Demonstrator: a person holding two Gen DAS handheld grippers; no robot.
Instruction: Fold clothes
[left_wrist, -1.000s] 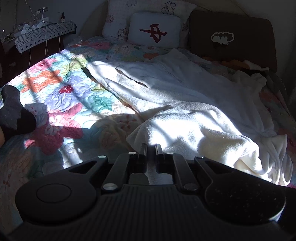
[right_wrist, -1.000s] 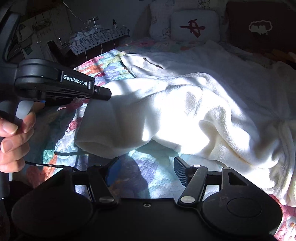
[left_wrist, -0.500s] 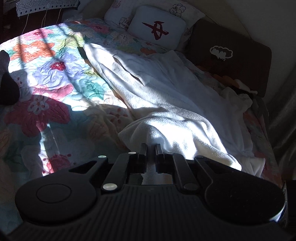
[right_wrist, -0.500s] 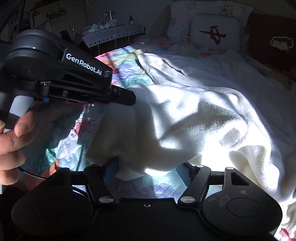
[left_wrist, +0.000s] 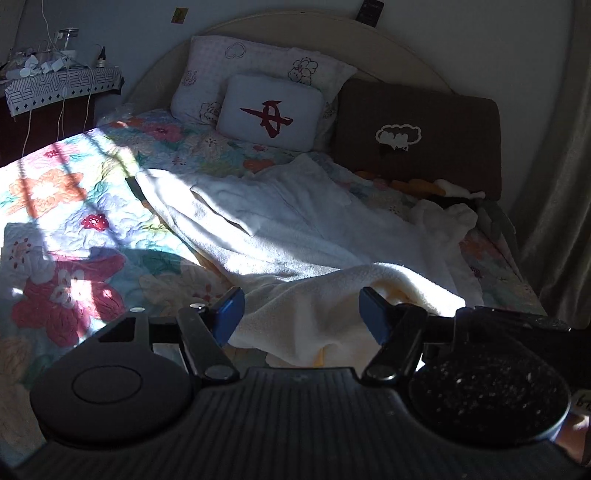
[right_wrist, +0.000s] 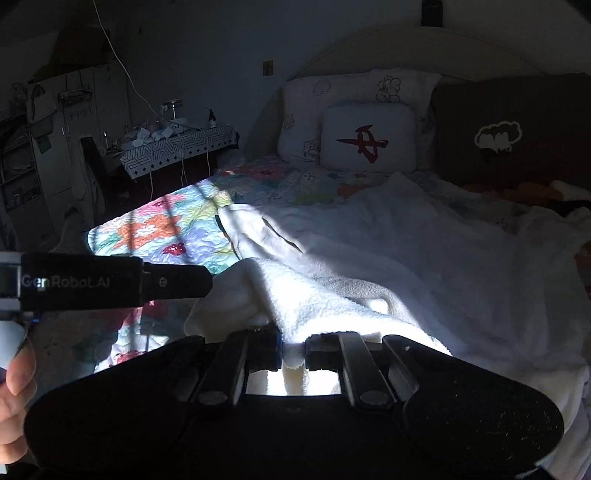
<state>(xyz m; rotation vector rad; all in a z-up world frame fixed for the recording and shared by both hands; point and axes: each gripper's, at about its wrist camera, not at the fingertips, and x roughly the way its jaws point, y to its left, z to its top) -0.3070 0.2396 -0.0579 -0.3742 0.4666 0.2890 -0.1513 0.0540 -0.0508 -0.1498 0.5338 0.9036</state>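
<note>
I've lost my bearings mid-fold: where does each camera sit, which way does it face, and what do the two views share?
Left wrist: sits on the left gripper, low over the white fleece garment, facing the headboard pillows; its own open blue-padded fingers show.
Right wrist: sits on the right gripper, facing the same way; it shows its fingers shut on the garment's near edge, the left gripper, and the person's left hand.
Shared: the garment, the floral quilt, the white pillow with a red character, and the brown cushion.

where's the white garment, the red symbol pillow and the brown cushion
white garment (left_wrist: 295, 229), left wrist view, flat middle of the fabric
red symbol pillow (left_wrist: 271, 114), left wrist view, its front face
brown cushion (right_wrist: 517, 122), right wrist view, its front face
</note>
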